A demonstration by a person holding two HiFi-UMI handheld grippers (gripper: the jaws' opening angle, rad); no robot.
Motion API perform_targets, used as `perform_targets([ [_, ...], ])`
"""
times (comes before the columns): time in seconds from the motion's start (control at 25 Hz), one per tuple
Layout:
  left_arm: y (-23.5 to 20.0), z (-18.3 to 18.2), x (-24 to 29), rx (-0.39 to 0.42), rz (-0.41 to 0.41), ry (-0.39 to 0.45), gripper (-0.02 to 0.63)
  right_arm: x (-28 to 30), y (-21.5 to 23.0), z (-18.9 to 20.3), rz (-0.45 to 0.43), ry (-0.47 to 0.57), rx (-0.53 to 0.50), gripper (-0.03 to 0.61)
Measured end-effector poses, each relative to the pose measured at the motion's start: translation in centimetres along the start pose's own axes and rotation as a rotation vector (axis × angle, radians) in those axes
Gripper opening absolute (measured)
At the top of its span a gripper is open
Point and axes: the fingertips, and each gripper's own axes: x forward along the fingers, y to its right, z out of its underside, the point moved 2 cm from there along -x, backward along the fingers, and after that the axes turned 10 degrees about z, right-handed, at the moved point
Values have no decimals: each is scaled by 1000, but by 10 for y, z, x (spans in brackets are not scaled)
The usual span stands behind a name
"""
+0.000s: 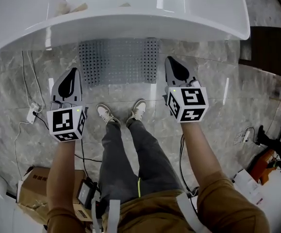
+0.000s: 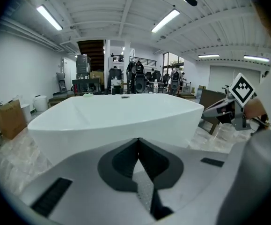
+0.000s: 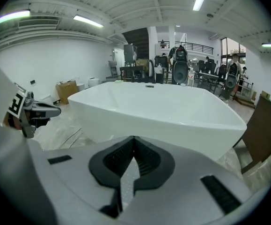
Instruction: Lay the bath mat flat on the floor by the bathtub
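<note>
On floor [image 1: 218,93] beside bathtub [image 1: 116,21] | bath mat [image 1: 118,62] flat, lengthwise along it | between left gripper [image 1: 74,72], right gripper [image 1: 172,62] | fingers closed, empty

readable text: none | cardboard box [image 1: 33,181]: dark print, too blurred (left gripper [image 1: 73,73] cube shows square pattern only)
</note>
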Motion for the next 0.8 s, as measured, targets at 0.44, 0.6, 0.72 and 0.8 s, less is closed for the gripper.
perform_targets([
  [0.44,24,-108,-47,99,-2,120,3,-71,27,-87,22,118,11,3],
  [0.6,37,-146,-68,141,-5,173,3,-102,35,-123,33,184,15,3],
  [0.72,45,-168,-82,162,-14,200,3,-123,41,-145,30,226,-3,3],
  [0.8,49,-181,-90,173,-20,211,3,-134,47,-160,30,249,-15,3],
])
